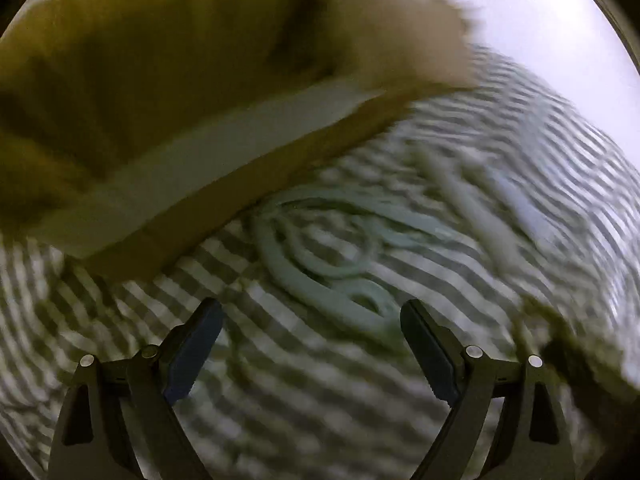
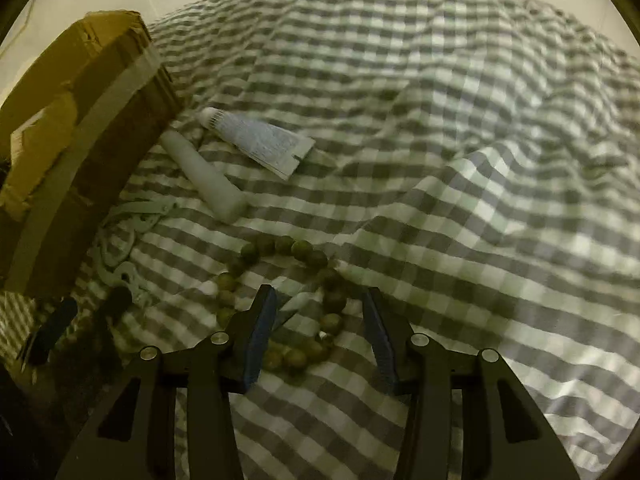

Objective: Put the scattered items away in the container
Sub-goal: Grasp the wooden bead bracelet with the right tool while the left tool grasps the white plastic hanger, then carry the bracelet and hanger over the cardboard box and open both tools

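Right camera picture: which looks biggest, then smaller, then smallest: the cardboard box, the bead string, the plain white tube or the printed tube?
1. Cardboard box, biggest.
2. Bead string, though it lies nearest the camera.
3. Plain white tube and printed tube look about alike; I can't rank them.

The left hand-held gripper (image 1: 312, 312) has its jaws spread wide, nothing between the blue pads (image 1: 192, 352); it points down at the bed, blurred in its own view; in the right wrist view it shows dimly at the lower left (image 2: 80, 316); the right hand-held gripper (image 2: 320, 300) also has its jaws parted, gripping nothing, low over the bed and angled downward.
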The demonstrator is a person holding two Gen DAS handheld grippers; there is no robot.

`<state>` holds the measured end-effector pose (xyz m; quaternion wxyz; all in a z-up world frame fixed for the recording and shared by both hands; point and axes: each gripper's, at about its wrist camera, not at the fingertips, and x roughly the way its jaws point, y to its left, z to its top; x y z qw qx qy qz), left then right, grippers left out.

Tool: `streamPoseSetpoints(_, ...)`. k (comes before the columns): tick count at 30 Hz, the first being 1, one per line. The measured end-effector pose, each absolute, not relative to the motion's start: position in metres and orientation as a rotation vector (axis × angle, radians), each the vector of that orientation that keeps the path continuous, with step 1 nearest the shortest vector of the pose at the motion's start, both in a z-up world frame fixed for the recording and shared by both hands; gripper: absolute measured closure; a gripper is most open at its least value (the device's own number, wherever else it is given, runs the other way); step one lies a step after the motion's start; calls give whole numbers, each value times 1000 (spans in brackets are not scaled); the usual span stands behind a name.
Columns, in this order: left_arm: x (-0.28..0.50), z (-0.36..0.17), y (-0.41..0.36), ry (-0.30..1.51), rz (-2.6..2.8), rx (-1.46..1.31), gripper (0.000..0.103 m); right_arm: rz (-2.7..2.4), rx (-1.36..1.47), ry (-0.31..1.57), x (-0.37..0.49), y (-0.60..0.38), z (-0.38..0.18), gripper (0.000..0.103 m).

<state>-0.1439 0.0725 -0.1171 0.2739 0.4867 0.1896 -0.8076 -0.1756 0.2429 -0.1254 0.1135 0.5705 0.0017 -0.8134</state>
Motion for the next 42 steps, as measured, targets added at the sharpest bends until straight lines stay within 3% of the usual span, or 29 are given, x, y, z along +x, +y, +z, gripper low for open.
streamPoseSetpoints(3, -155, -124, 66, 555, -2178, 1263, 10, -2411, 1664, 10, -176, 243, -128, 65)
streamPoseSetpoints(5, -165, -132, 65, 513, -2195, 1329, 11, -2461, 1667, 41, -173, 243, -126, 84)
streamPoseSetpoints(6, -165, -135, 65, 493, -2205, 1342, 13, -2474, 1659, 33, -172, 244, -124, 87)
streamPoseSetpoints(11, -153, -129, 63, 474, -2240, 1384, 52, -2526, 1647, 39, -163, 246, -113, 90)
streamPoseSetpoints(16, -134, -122, 53, 519, -2308, 1448, 75, -2526, 1625, 58, -147, 239, -95, 92)
streamPoseSetpoints(21, -102, -109, 55, 540, -2403, 1490, 78, -2531, 1605, 29, -126, 236, -78, 92)
streamPoseSetpoints(29, -76, -74, 61, 602, -2471, 1522, 92, -2525, 1554, 37, -102, 222, -52, 92)
streamPoseSetpoints(36, -65, -39, 83, 596, -2569, 1510, 94, -2533, 1520, 52, -87, 220, -17, 92)
streamPoseSetpoints(42, -63, -7, 88, 637, -2614, 1458, 94, -2547, 1443, 184, -82, 198, 26, 92)
